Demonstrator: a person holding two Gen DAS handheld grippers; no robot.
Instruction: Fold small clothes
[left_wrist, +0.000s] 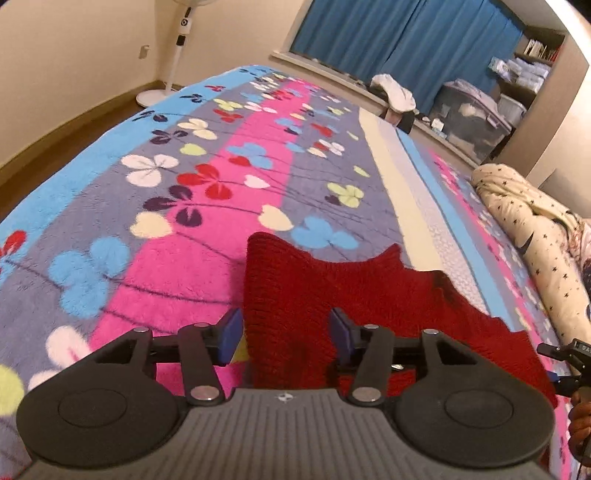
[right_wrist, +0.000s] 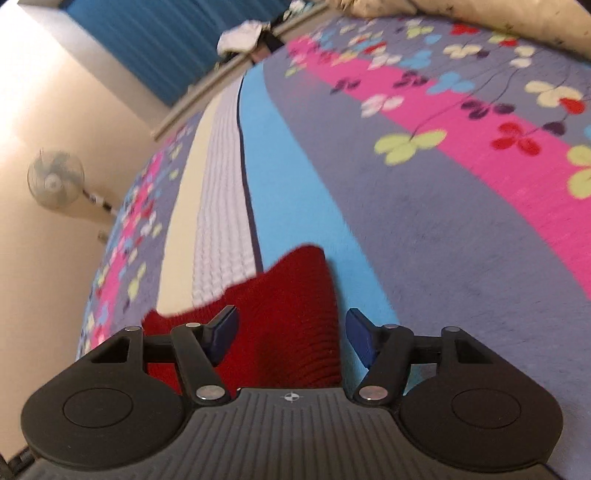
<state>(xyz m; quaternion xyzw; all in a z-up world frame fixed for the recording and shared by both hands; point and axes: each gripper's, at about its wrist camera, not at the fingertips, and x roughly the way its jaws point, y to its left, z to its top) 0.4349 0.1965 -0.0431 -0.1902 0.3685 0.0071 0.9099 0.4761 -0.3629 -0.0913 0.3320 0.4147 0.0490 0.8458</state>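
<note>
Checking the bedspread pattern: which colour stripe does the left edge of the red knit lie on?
The pink stripe: the red knit has its left edge there, beside the grey flowered bands.

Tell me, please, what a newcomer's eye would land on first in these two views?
Probably the red knitted garment, lying on the flowered bedspread just ahead of both tongs. The left tongs and the right tongs stand open over it. Blue curtains hang behind the bed.

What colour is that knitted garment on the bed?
Deep red, a ribbed knit; the left wrist view shows it best.
</note>
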